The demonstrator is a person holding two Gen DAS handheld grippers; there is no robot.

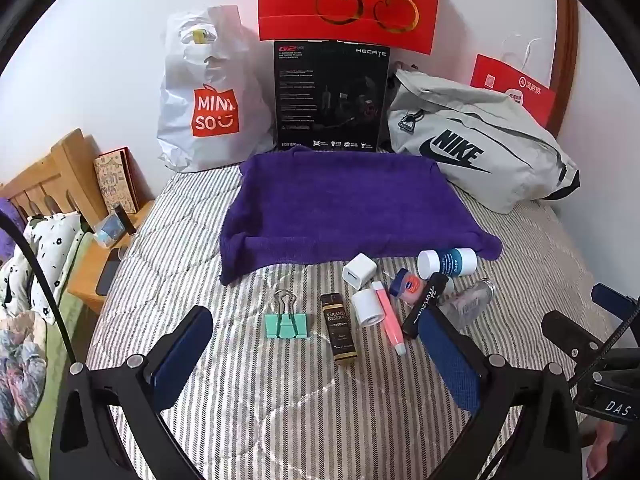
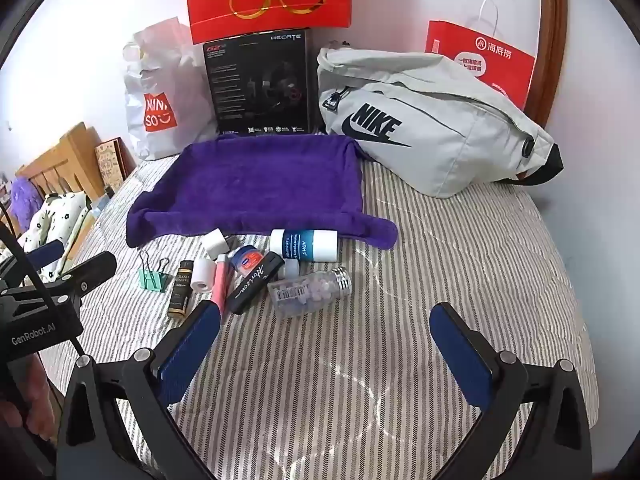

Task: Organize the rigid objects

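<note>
Small objects lie on the striped bed in front of a purple towel [image 1: 344,208] [image 2: 260,184]: a green binder clip [image 1: 287,322] [image 2: 151,278], a dark Grand Reserve bottle [image 1: 339,328] [image 2: 181,288], a white charger cube [image 1: 359,271], a white roll [image 1: 368,306], a pink tube [image 1: 389,320], a Vaseline tin [image 1: 408,282] [image 2: 248,259], a black Horizon case [image 1: 426,304] [image 2: 256,282], a blue-white bottle [image 1: 448,262] [image 2: 304,244] and a clear pill bottle [image 2: 310,290]. My left gripper [image 1: 316,344] is open above the clip and dark bottle. My right gripper [image 2: 324,340] is open, near the pill bottle.
A Miniso bag [image 1: 208,100], a black Hecate box [image 1: 330,96], a red gift bag [image 1: 348,0] and a grey Nike bag [image 1: 480,140] [image 2: 424,120] stand along the wall. A wooden headboard [image 1: 56,176] and nightstand are at the left.
</note>
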